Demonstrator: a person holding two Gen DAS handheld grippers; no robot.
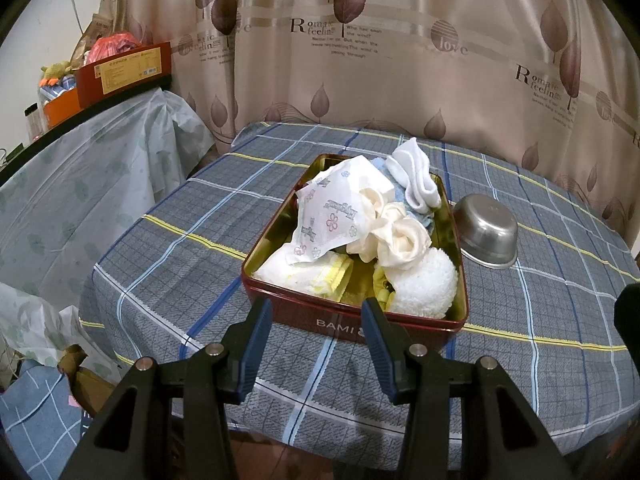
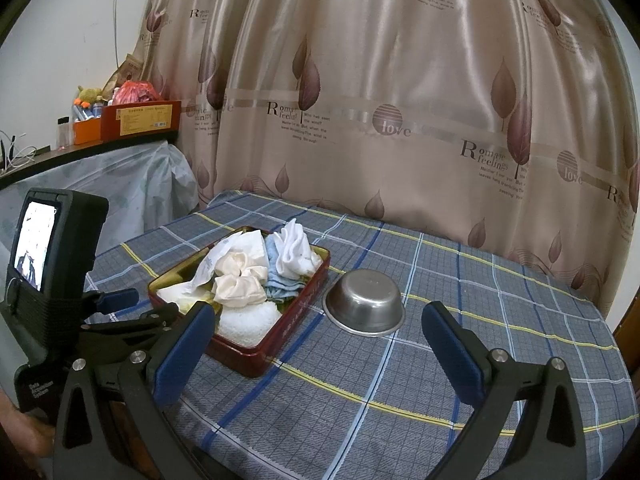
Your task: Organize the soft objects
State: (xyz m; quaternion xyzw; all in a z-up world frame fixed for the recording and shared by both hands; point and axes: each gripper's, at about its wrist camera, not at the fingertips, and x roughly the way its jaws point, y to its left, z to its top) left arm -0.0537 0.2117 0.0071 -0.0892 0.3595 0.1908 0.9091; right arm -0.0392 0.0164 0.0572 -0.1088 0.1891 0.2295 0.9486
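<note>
Blue-padded left gripper [image 1: 316, 322] nearest, jaws parted, nothing between them, poised just short of the tin's near wall. Right gripper [image 2: 320, 340] spread wide and empty over plaid tablecloth [image 2: 460, 360]. Red tin [image 1: 352, 322] sits mid-table, packed with soft goods: printed plastic wrapper [image 1: 334, 212] on top, white fluffy towel [image 1: 426, 280] at near corner, cream scrunchies [image 1: 394, 232] at centre, white socks [image 1: 416, 176] draped over far rim. Steel bowl [image 2: 366, 302] upside down, just beside tin.
</note>
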